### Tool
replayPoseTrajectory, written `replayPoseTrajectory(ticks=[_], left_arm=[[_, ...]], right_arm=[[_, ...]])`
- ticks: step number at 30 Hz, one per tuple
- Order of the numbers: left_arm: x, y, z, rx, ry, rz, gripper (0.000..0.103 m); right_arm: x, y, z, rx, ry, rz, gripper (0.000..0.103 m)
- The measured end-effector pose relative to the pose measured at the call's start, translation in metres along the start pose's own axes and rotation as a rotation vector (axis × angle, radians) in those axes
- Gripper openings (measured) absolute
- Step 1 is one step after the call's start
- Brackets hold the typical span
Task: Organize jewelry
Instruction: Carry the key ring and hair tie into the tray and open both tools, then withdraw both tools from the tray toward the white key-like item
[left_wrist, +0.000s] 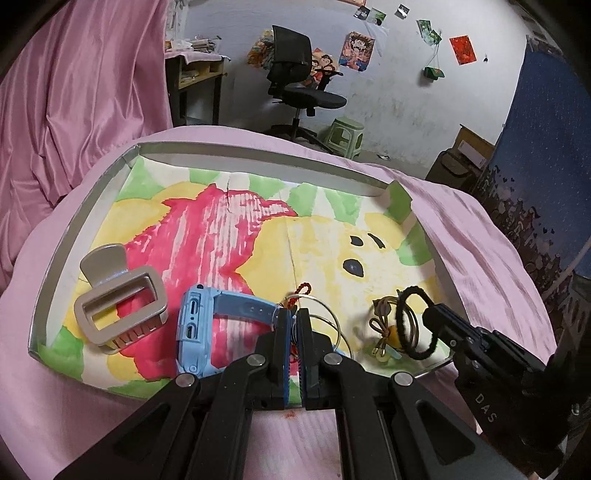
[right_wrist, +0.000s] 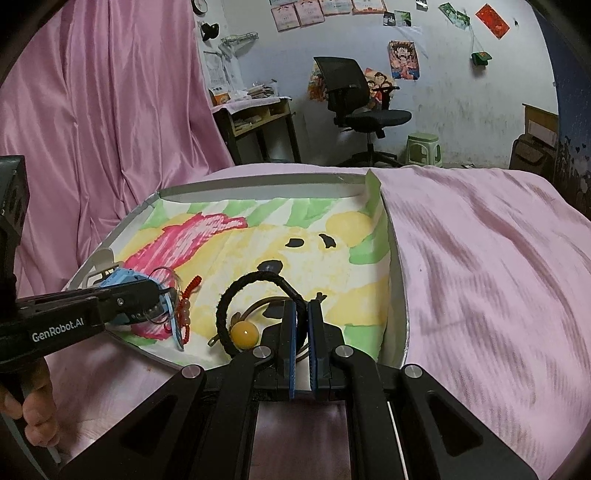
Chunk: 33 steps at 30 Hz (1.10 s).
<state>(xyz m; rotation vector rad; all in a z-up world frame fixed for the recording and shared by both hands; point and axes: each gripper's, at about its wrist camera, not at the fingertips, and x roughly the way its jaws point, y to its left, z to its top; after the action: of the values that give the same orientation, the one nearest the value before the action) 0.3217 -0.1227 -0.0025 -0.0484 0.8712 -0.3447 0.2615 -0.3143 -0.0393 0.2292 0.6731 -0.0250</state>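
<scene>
A shallow tray (left_wrist: 92, 199) with a painted lining sits on a pink-draped bed (right_wrist: 480, 258), its raised rim fencing the jewelry in; the far half lies open toward 12 o'clock. The left gripper (left_wrist: 294, 317), fingers clamped on a thin wire bangle (left_wrist: 334, 317), hides the red cord beneath. The right gripper (right_wrist: 302, 310) pinches a black hair tie (right_wrist: 236, 288) beside an amber bead (right_wrist: 244, 332). At 9 o'clock rest a blue watch (left_wrist: 195, 325) and beige hair claw (left_wrist: 122, 310).
</scene>
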Motion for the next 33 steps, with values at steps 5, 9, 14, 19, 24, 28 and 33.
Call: replayPoseTrajectory(ticks=[5,9,14,19,24,28,33], left_arm=[[-0.005,0.002,-0.004,0.007,-0.013,-0.004,0.004],[-0.014,0.004,-0.009,0.010,-0.040,-0.003,0.004],[-0.030,0.007,-0.016,0.023,-0.080,0.000,0.010],[-0.050,0.013,-0.024,-0.011,-0.149,-0.006,0.056],[-0.068,0.018,-0.033,-0.006,-0.201,0.028,0.064],[-0.085,0.021,-0.044,-0.008,-0.263,0.058,0.083],[-0.104,0.025,-0.057,-0.011,-0.313,0.074,0.096]], right_arm=[[0.002,-0.001,0.000,0.004,0.012,0.006,0.006],[0.000,-0.001,0.000,0.006,0.008,0.009,0.012],[-0.012,-0.002,0.001,0.005,-0.032,0.012,0.024],[-0.030,0.003,0.001,-0.021,-0.081,0.008,0.038],[-0.051,0.006,-0.001,-0.035,-0.140,0.015,0.051],[-0.067,0.007,-0.004,-0.034,-0.188,0.021,0.065],[-0.091,0.009,-0.011,-0.033,-0.247,0.040,0.088]])
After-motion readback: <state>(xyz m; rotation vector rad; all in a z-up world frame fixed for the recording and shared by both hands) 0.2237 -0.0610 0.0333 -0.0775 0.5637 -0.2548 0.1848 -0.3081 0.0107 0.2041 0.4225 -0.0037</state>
